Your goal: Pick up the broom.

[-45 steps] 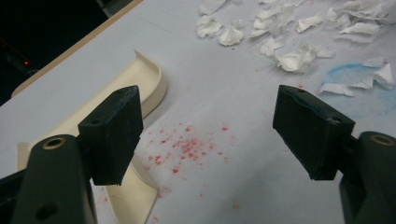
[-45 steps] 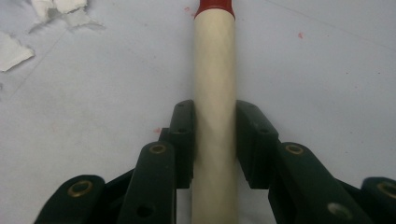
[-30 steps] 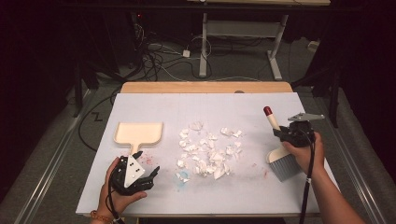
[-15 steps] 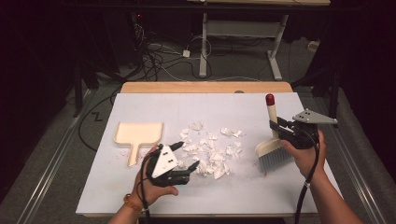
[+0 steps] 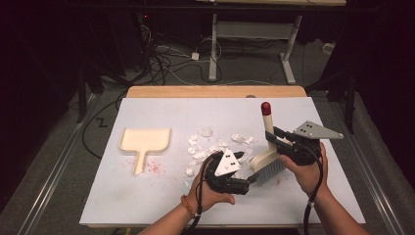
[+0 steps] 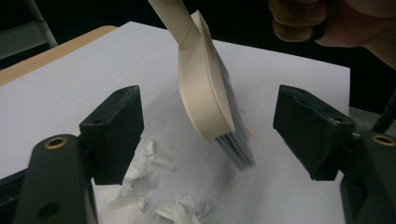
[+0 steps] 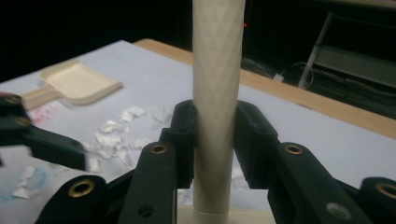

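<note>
Since the earlier frames, we note the left gripper has travelled from the table's left side, near the dustpan, rightward to sit just beside the brush head, while the right gripper has kept its clamp on the brush and tipped it more upright. From the high view, we record a white table carrying a cream dustpan at left, well apart from both grippers, and a scatter of white paper scraps at centre. The brush stands with its red-tipped handle pointing up and away and its grey bristles on the table surface, at the right edge of the scraps. From the left gripper view, we see its jaws standing wide apart and empty, with the brush head and bristles ahead between them, tilted, and paper scraps lying near the left jaw; the other hand shows at top right. From the right gripper view, we find the jaws closed tight on the cream brush handle, which rises upright between them; the dustpan lies far left beyond the scraps.
</note>
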A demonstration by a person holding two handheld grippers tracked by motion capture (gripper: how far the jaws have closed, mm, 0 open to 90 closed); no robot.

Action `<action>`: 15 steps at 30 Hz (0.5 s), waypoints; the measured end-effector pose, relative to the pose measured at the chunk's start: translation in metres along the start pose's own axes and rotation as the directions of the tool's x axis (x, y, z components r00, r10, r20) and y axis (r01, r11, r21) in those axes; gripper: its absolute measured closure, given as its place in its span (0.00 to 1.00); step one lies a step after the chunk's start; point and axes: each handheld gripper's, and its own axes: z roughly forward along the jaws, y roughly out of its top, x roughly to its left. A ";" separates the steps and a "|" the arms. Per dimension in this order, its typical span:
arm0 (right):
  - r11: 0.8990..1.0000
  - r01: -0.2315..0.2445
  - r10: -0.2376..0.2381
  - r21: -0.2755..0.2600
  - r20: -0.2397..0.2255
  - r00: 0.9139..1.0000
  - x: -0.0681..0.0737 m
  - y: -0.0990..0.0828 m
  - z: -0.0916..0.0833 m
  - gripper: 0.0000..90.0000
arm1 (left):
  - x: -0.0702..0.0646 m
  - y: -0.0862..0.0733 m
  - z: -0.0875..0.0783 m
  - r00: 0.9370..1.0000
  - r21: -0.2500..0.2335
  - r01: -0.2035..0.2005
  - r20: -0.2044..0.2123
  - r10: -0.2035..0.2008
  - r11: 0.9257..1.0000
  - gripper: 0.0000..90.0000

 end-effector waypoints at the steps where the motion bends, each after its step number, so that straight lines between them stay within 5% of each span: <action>1: 1.000 0.007 -0.007 0.009 -0.012 1.000 0.004 0.001 0.000 0.79 | 0.000 0.000 0.002 1.000 -0.001 0.010 0.009 -0.010 1.000 0.27; 5: 1.000 0.021 -0.021 -0.023 -0.033 0.999 0.018 0.004 -0.003 0.79 | 0.000 0.000 0.005 0.999 -0.005 0.023 0.023 -0.023 1.000 0.29; 9: 0.997 0.016 -0.020 -0.069 -0.047 0.999 0.033 0.005 -0.005 0.79 | -0.001 -0.002 0.004 1.000 -0.013 0.006 -0.022 -0.007 1.000 0.40; 15: 0.993 0.034 -0.043 -0.110 -0.076 0.996 0.053 0.007 -0.010 0.78 | 0.006 -0.006 -0.003 1.000 -0.056 0.013 0.019 -0.012 0.998 0.51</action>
